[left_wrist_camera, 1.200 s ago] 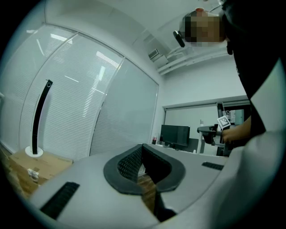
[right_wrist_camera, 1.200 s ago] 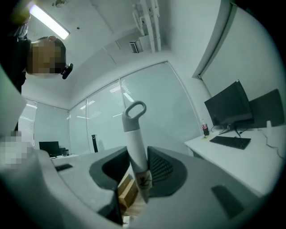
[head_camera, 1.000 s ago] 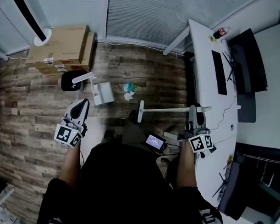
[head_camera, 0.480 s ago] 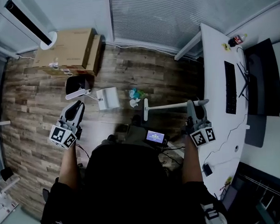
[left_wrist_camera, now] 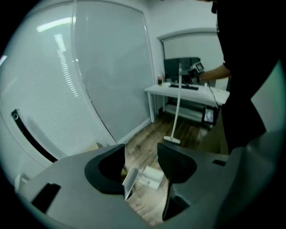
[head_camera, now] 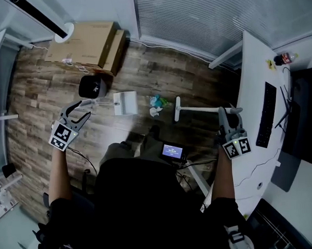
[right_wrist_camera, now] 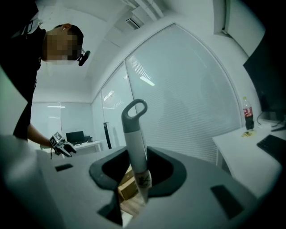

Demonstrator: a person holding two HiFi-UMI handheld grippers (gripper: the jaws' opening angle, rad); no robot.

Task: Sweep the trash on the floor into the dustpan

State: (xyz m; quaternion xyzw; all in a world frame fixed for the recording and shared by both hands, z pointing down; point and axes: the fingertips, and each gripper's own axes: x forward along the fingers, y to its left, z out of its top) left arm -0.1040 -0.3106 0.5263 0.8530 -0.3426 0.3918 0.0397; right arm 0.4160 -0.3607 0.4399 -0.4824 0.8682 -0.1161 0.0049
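A white dustpan (head_camera: pixel 127 103) stands on the wood floor, its long handle (head_camera: pixel 89 102) reaching left. My left gripper (head_camera: pixel 78 112) is at the handle's end with its jaws opening. In the left gripper view the handle tip (left_wrist_camera: pixel 129 181) shows in the gap between the jaws (left_wrist_camera: pixel 140 165), and no pad presses on it. Teal and white trash (head_camera: pixel 156 101) lies just right of the dustpan. The broom head (head_camera: pixel 177 109) rests on the floor right of the trash. My right gripper (head_camera: pixel 228 121) is shut on the broom's grey-topped handle (right_wrist_camera: pixel 134 138).
A black bin (head_camera: pixel 92 87) and a cardboard box (head_camera: pixel 89 44) stand behind the dustpan. A white desk (head_camera: pixel 251 143) with a keyboard (head_camera: pixel 264 115) runs along the right. Window blinds line the far wall. The person's legs and a small screen (head_camera: pixel 172 151) fill the near floor.
My left gripper went from shut to open and came up to the dustpan handle's end. The right gripper and broom shifted right, with the broom head staying on the floor near the trash.
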